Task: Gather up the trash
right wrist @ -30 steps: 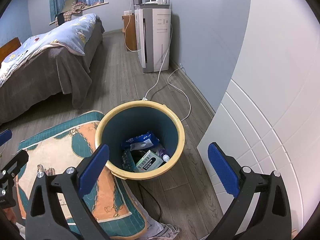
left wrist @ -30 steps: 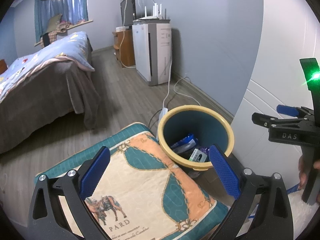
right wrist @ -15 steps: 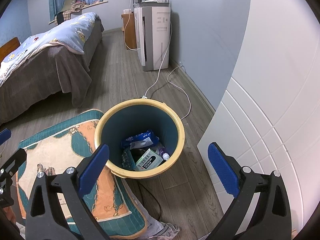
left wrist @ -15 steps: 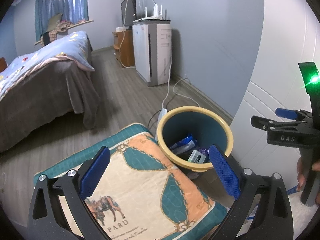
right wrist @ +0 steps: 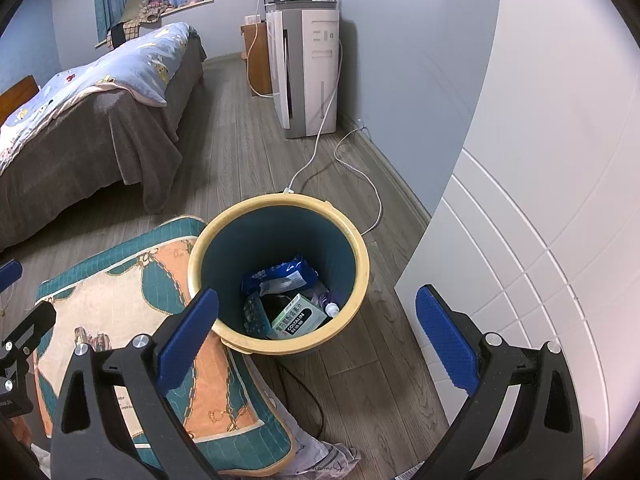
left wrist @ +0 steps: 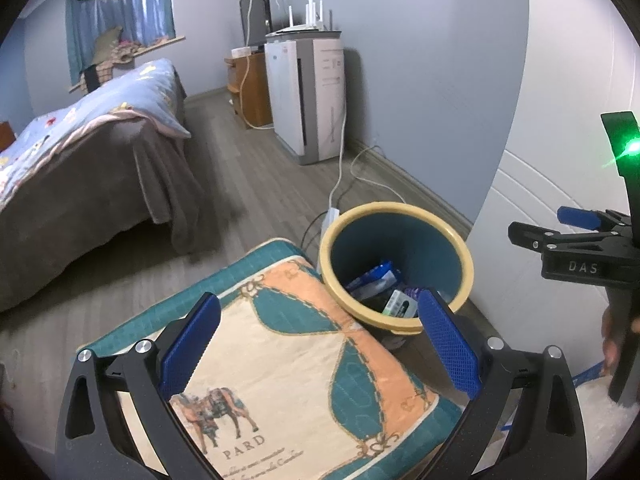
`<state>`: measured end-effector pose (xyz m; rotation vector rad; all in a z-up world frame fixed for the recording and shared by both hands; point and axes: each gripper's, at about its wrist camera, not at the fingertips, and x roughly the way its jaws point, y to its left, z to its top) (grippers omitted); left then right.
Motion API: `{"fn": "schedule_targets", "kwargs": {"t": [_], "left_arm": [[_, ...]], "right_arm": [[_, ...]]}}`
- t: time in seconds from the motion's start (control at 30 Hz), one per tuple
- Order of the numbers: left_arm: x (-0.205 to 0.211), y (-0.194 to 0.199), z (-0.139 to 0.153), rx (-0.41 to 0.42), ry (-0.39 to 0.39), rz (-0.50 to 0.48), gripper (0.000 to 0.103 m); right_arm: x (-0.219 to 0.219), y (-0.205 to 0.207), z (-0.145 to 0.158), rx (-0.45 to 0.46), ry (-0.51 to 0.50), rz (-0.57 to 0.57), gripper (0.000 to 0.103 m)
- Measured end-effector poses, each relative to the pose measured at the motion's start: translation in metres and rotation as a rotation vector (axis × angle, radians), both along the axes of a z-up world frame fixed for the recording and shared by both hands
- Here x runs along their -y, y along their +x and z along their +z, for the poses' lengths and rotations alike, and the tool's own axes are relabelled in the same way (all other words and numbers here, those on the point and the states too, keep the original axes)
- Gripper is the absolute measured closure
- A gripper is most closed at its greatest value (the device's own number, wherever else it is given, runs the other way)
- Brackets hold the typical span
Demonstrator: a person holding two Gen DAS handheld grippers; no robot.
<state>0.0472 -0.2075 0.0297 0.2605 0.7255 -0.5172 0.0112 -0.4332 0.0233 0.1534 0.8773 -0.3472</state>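
Both grippers are being held wide apart and empty above the floor – left gripper (left wrist: 318, 342) over a patterned cushion (left wrist: 288, 364), right gripper (right wrist: 316, 330) over the bin (right wrist: 362, 258). Trash is already sitting inside: a blue packet (right wrist: 280, 276), a green box (right wrist: 298, 316). Looks like a drop-off is being wrapped up – next, a crumpled wrapper (right wrist: 328, 460) on the floor probably needs grabbing.

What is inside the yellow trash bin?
The bin holds a blue wrapper, a green and white box, a small bottle and a blister pack. Anything beneath them is hidden.
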Motion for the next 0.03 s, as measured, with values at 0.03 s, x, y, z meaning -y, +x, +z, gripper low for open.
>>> {"fn": "schedule_targets", "kwargs": {"t": [0.03], "left_arm": [[-0.0030, -0.0003, 0.0002, 0.001, -0.001, 0.002, 0.005]], "right_arm": [[-0.0005, 0.0006, -0.0003, -0.004, 0.002, -0.002, 0.006]]}}
